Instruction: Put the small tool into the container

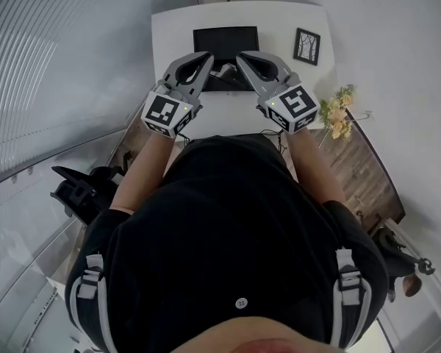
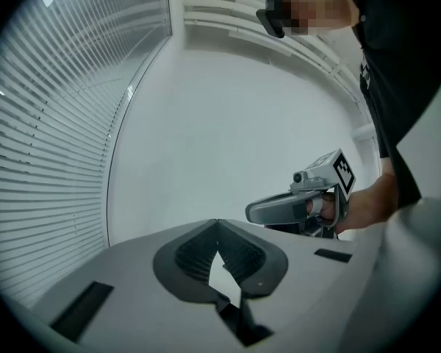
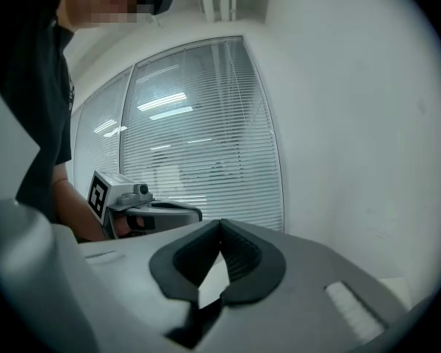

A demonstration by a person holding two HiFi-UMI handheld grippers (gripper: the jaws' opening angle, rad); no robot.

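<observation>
Left tongs [image 2: 217, 222] — shut, empty. Right tongs [image 3: 220, 222] — shut, empty. White worktop [image 1: 170, 31] at 12 o'clock.

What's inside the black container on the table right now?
Only dark floor shows in the black container. The left gripper and right gripper cover its near edge, so anything there is hidden.

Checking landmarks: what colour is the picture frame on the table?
The picture frame is black; head view.

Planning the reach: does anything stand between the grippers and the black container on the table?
Nothing visible does. The left gripper and right gripper, jaws shut and empty, hover just before the black container. The small tool cannot be made out.
</observation>
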